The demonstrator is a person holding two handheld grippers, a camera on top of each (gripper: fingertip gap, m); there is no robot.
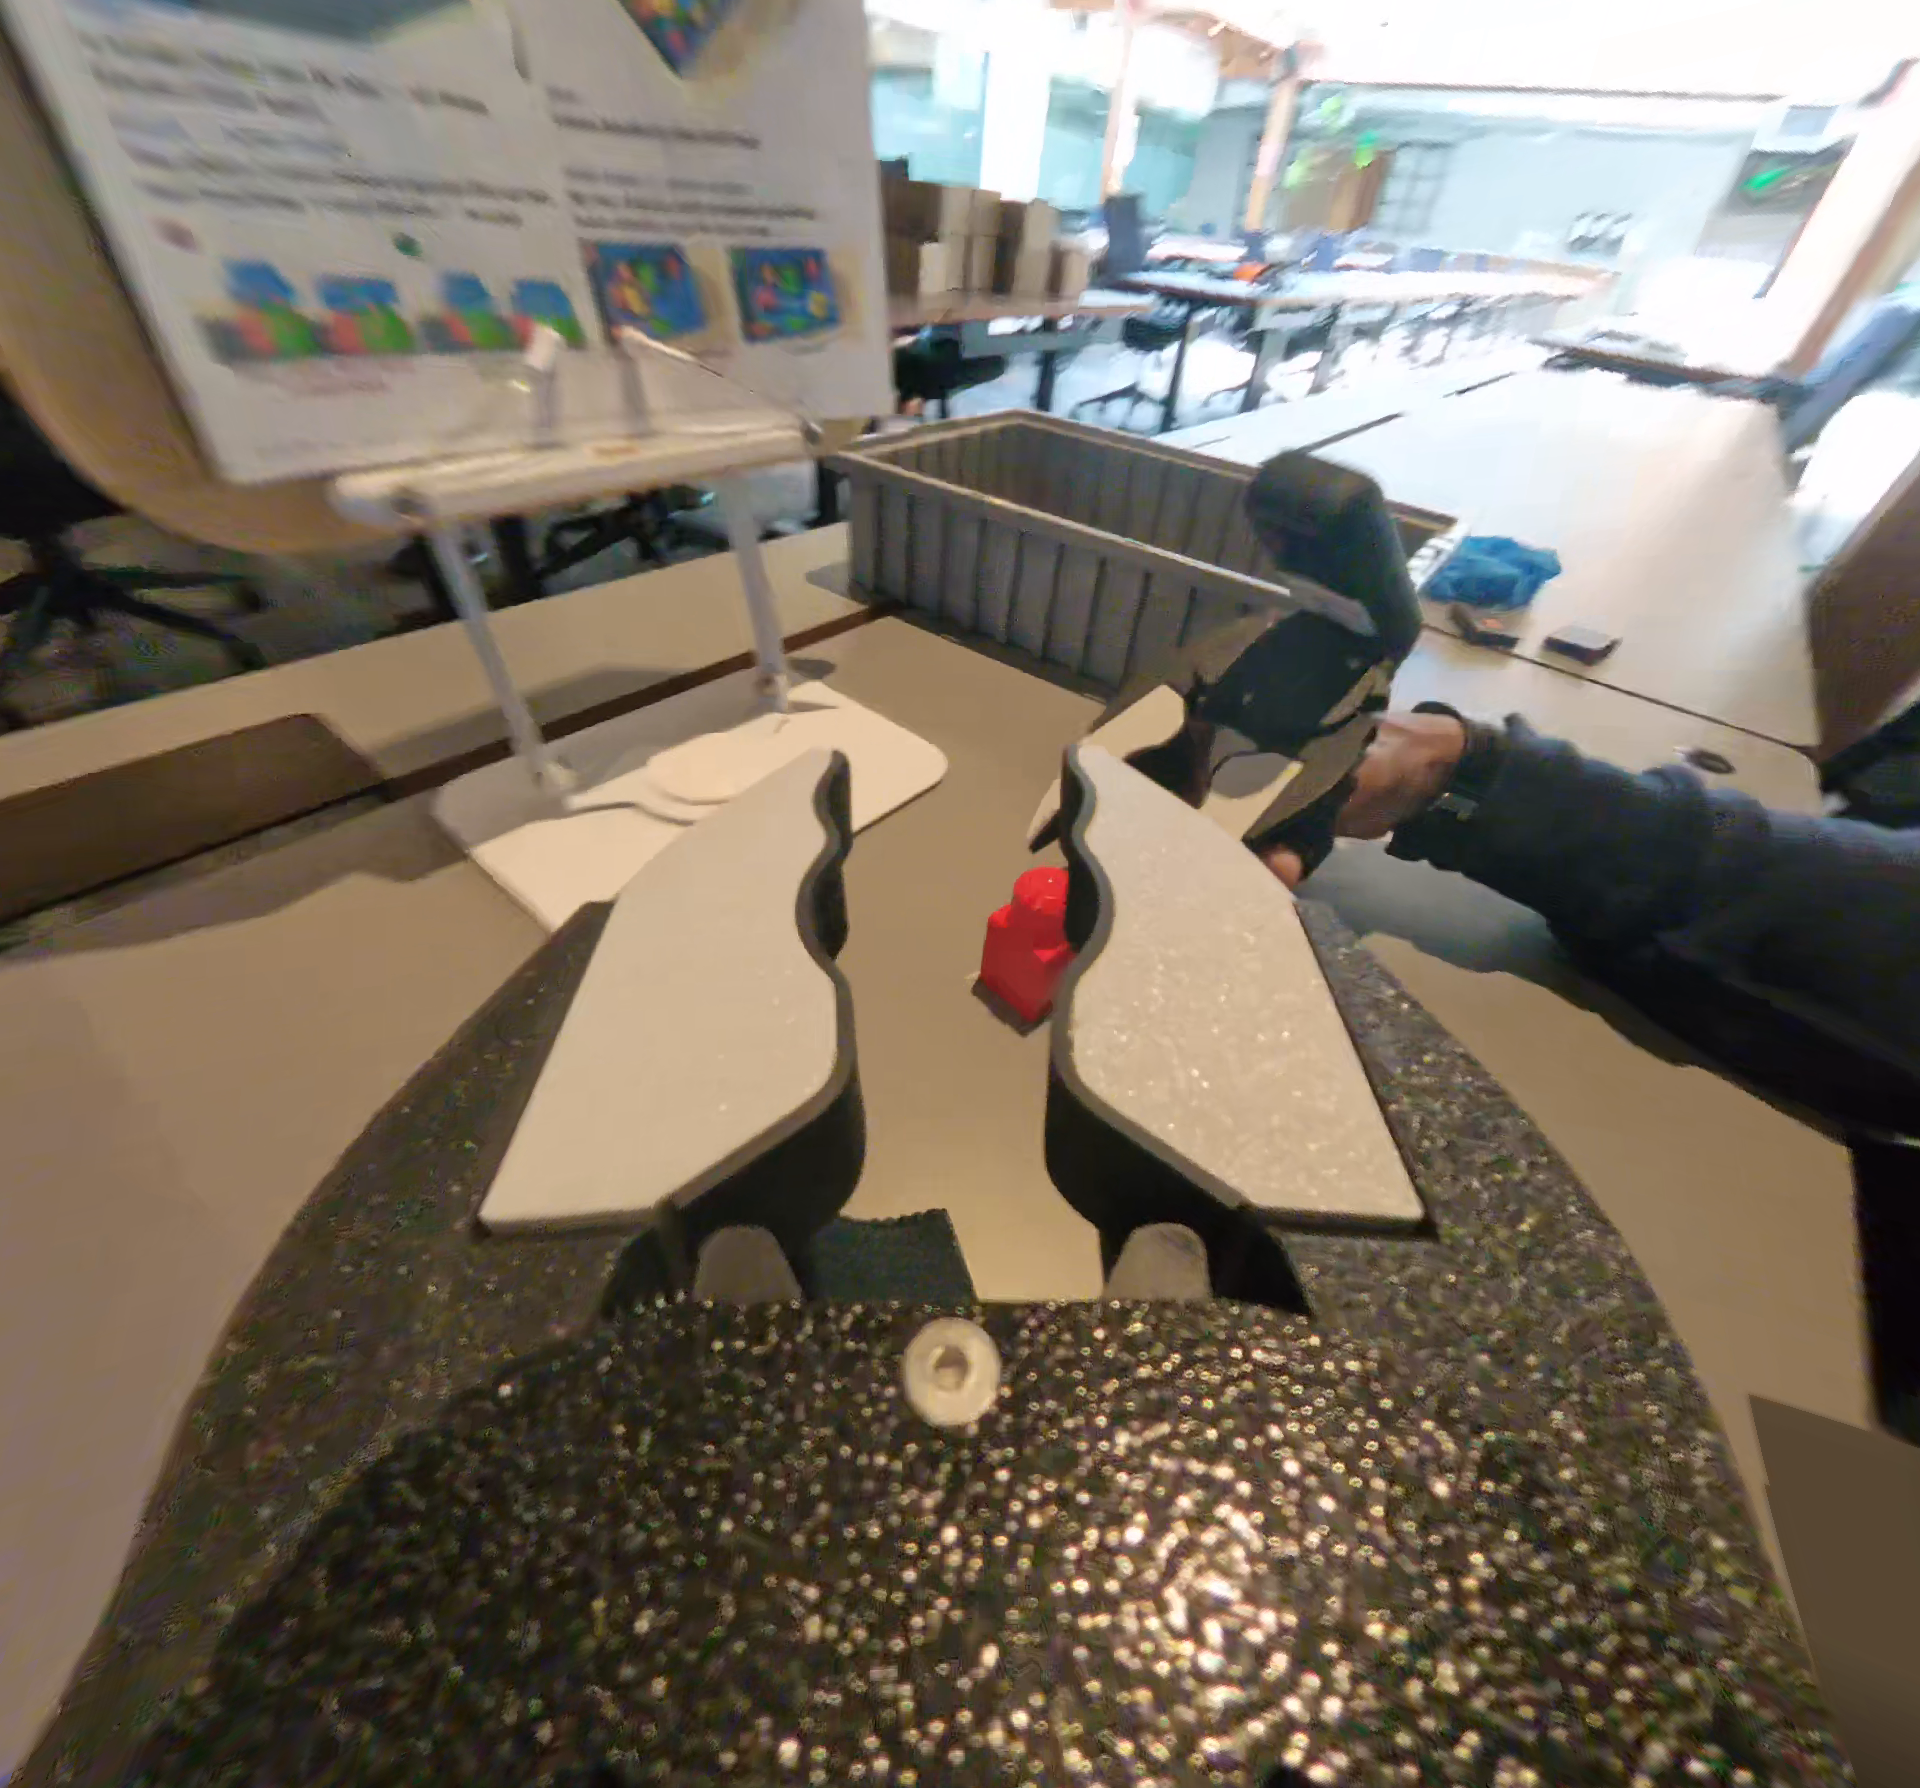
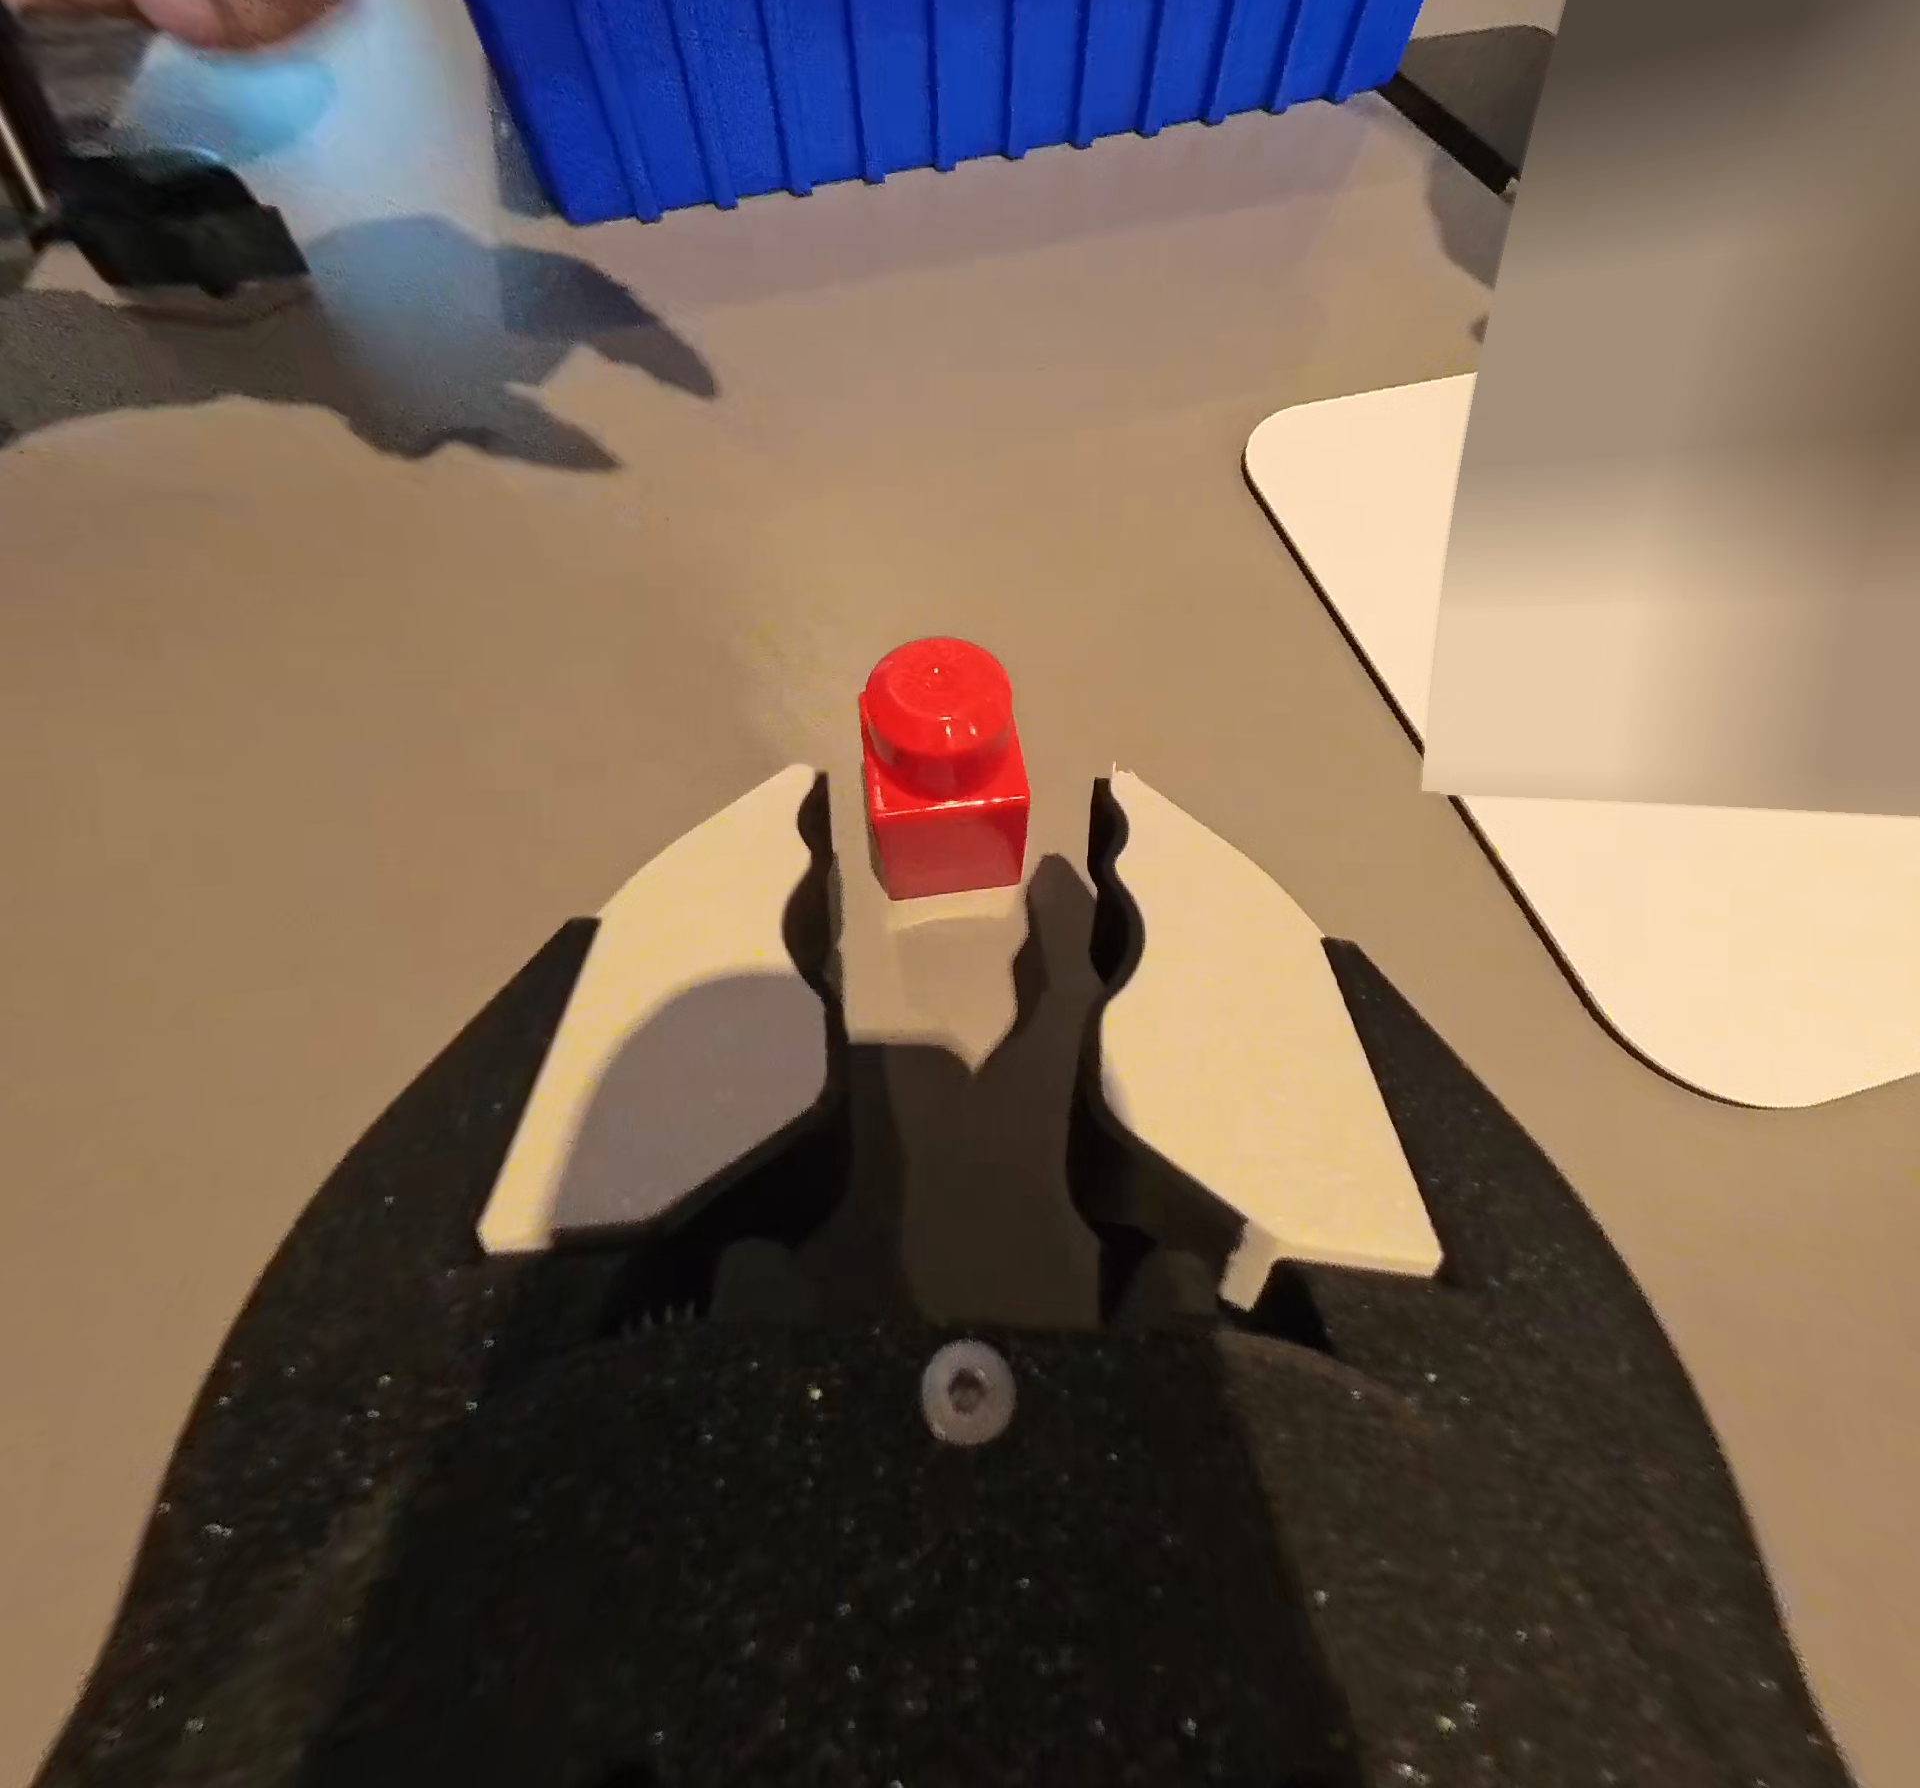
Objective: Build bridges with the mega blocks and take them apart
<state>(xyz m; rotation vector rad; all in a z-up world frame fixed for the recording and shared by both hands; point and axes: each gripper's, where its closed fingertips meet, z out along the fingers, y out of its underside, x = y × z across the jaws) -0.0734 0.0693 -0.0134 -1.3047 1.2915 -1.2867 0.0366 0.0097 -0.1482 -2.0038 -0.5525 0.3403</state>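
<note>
A red one-stud block (image 2: 940, 782) stands upright on the grey table (image 2: 416, 699). My right gripper (image 2: 961, 782) is open around it, with a visible gap between each pad and the block. In the left wrist view the same block (image 1: 1023, 949) stands on the table, partly behind my right finger (image 1: 1164, 959). My left gripper (image 1: 956, 772) is open and empty, apart from the block. The right gripper's black body (image 1: 1288, 699), held by a hand (image 1: 1403, 782), reaches in from the right.
A blue ribbed bin (image 2: 935, 24) stands beyond the block. A grey ribbed bin (image 1: 1039, 533) stands at the back of the table. A stand with an instruction sheet (image 1: 416, 180) rests on a white base plate (image 1: 727, 803), which also shows at the right (image 2: 1558, 907).
</note>
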